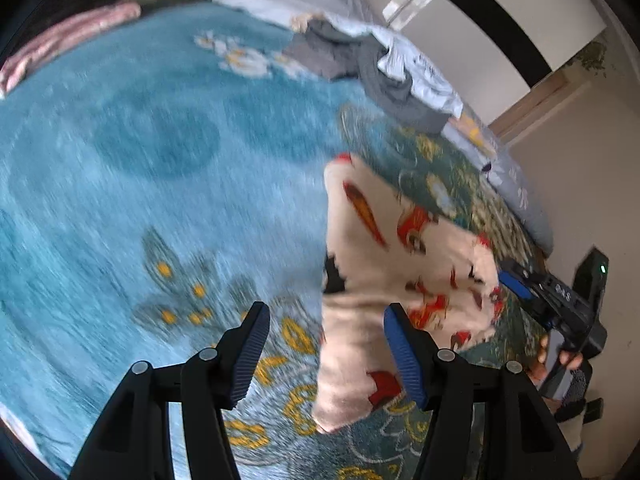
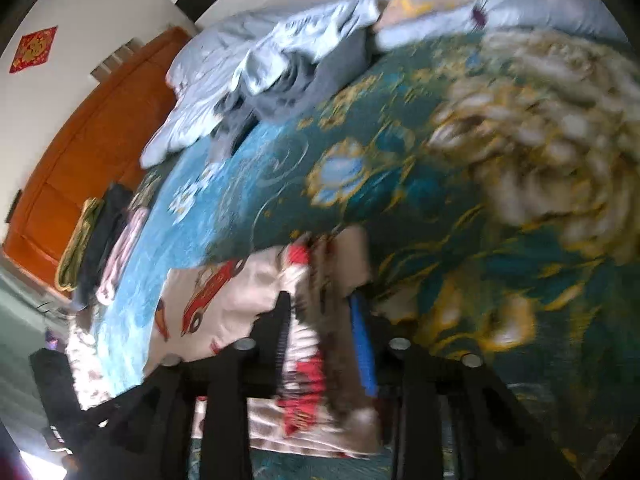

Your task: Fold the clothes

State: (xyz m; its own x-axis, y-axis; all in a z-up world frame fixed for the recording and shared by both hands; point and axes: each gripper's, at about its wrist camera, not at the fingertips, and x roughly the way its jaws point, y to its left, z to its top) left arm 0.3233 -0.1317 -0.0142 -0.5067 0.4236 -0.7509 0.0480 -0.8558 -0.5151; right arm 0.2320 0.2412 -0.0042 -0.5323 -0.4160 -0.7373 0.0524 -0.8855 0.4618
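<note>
Bed w/ teal flower blanket (image 1: 120, 152); cream garment (image 1: 384, 240) w/ red cars lies near its edge. Left tool (image 1: 324, 354) spread, empty. Right tool (image 2: 320, 344) around garment fold, grip unclear. Orange door (image 2: 80, 140) behind.

— What is the room like?

— It is a bedroom. A bed fills most of both views, covered with a blue-green blanket (image 1: 120, 152) that has yellow flowers. The walls (image 1: 580, 152) are pale and plain.

— Any furniture?

— Behind the bed stands an orange-brown wooden wardrobe (image 2: 80, 148), and a red paper decoration (image 2: 33, 49) hangs on the white wall above it. A crumpled light-blue duvet (image 2: 224, 80) lies at the far side of the bed.

— And the light?

— Soft daylight, no hard shadows.
</note>
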